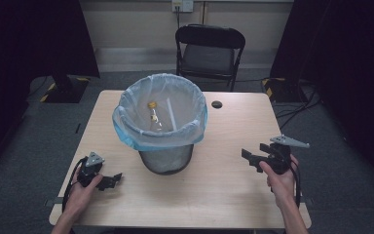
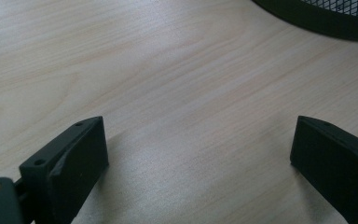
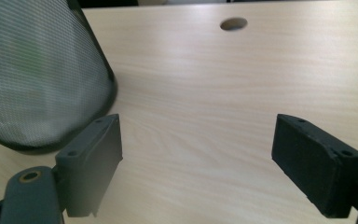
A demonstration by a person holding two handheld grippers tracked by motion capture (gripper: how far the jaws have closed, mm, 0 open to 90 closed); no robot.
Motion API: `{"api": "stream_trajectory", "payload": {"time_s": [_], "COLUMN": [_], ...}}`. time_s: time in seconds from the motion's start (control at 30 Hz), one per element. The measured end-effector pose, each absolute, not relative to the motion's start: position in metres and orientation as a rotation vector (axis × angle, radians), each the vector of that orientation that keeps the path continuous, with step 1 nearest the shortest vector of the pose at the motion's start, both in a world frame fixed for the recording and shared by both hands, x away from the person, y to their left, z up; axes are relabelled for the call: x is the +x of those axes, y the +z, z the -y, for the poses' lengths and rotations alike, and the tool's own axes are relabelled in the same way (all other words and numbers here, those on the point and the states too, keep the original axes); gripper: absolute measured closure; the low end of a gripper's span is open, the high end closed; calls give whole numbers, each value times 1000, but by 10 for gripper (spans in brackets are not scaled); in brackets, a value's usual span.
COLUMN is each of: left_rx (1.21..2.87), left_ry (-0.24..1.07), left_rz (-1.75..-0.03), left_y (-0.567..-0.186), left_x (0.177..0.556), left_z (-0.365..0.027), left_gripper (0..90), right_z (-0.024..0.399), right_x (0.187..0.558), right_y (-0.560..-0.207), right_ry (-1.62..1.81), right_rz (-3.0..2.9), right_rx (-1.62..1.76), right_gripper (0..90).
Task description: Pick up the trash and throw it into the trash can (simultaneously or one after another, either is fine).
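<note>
A black mesh waste bin (image 1: pixel 165 158) lined with a pale blue bag (image 1: pixel 156 136) stands on the middle of the wooden table (image 1: pixel 214 195). Inside the bag lies a clear bottle with a yellow cap (image 1: pixel 152 113). My left gripper (image 1: pixel 114 179) rests low on the table left of the bin, open, with bare wood between its jaws (image 2: pixel 199 149). The bin's base (image 2: pixel 326 21) shows at the top right of the left gripper view. My right gripper (image 1: pixel 250 158) is held right of the bin, open and empty (image 3: pixel 198 161), with the bin's mesh wall (image 3: pixel 32 79) at its left.
A round cable hole (image 1: pixel 217 104) (image 3: pixel 233 23) sits in the table behind the bin to the right. A black folding chair (image 1: pixel 209 51) stands beyond the far edge. Cables (image 1: pixel 297 105) lie on the floor at the right.
</note>
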State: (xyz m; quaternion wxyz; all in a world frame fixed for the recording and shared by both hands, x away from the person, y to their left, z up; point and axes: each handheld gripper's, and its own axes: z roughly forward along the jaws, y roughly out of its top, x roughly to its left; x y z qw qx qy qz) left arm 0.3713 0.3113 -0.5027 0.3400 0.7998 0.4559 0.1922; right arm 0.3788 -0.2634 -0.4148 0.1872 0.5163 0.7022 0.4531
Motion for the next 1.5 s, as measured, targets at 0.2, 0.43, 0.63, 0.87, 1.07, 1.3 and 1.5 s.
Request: {"api": "stream_trajectory", "payload": {"time_s": [0.2,0.43,0.63,0.87,1.07,1.3,1.5], "left_rx": [2087,2088,2088,2089,2089,2095,2086], "left_ry": [499,498,498,496,496,497,496], "left_rz": [-1187,-1187,-1187,-1186,-1186,-1186,-1189], "left_y": [-503,-503,-503,-503,-503,-503,-503], "left_x": [371,369,369,369,370,370,370], "left_z": [-310,-308,-308,-308,-307,-308,-307], "left_gripper": [22,11,11,6,5,3,2], "right_z": [265,265,265,260,259,254,255], "right_x": [374,369,367,370,373,372,370], "right_y": [-438,-465,-474,-485,-491,-496,-500], "right_ry": [1171,1094,1054,966,909,837,875], "right_rz": [-2004,-2063,-2072,-2096,-2093,-2064,-2029], "right_rx": [1486,1521,1549,1543,1559,1489,1469], "right_gripper": [151,153,154,155,155,135,118]}}
